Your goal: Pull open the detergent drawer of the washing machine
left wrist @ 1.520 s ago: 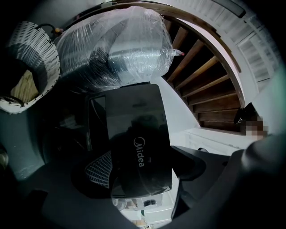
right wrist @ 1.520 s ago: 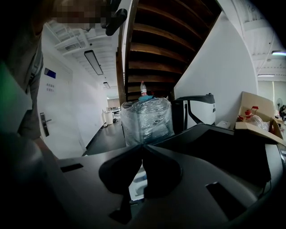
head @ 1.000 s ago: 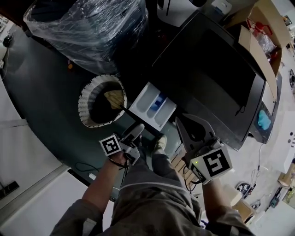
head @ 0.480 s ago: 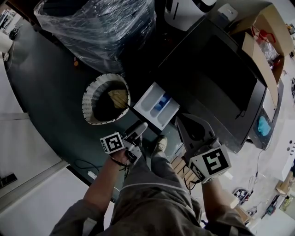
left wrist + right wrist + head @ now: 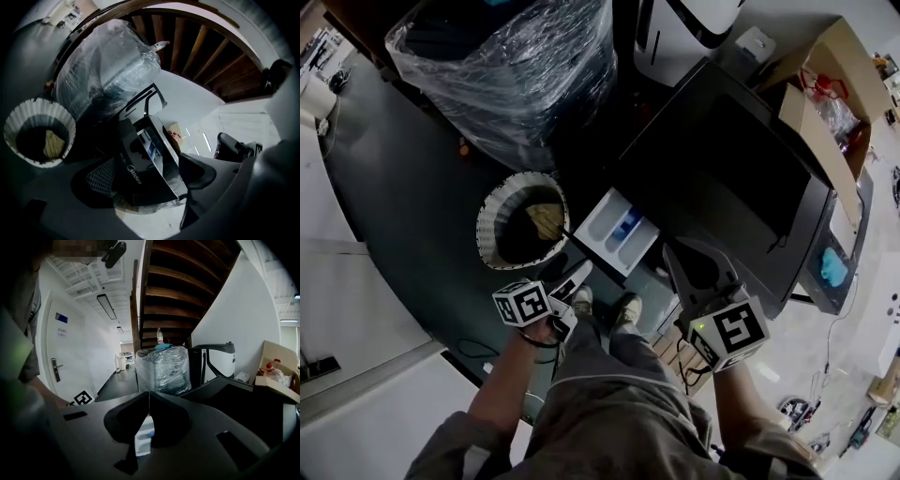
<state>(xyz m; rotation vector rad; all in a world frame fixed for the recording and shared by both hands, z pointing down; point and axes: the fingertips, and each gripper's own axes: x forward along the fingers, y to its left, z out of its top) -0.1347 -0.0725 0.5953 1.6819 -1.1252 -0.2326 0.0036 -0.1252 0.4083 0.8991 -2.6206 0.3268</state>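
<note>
Already pulled out, the detergent drawer (image 5: 619,230) juts from the front of the washing machine (image 5: 722,169) at its near left corner, its white compartments open to the head view and one of them showing blue. Neither gripper touches it. The left gripper (image 5: 575,278) hangs just short of the washing machine's front, below and left of the drawer. Its jaws stand apart and hold nothing, and the machine's dark front shows between them in the left gripper view. The right gripper (image 5: 684,251) sits close to the washing machine's front edge, just right of the drawer. Its jaws are closed tip to tip on nothing, and the drawer shows through the gap behind the tips in the right gripper view. Both forearms reach forward and down from the person, one on each side of the legs, with the shoes (image 5: 626,305) planted before the machine. To the left of the washing machine stands a white laundry basket (image 5: 492,211) with something pale inside, and beyond it a large plastic-wrapped bundle (image 5: 516,66). A cardboard box (image 5: 825,66) lies at the washing machine's far right, and a white appliance (image 5: 684,28) stands behind it.
</note>
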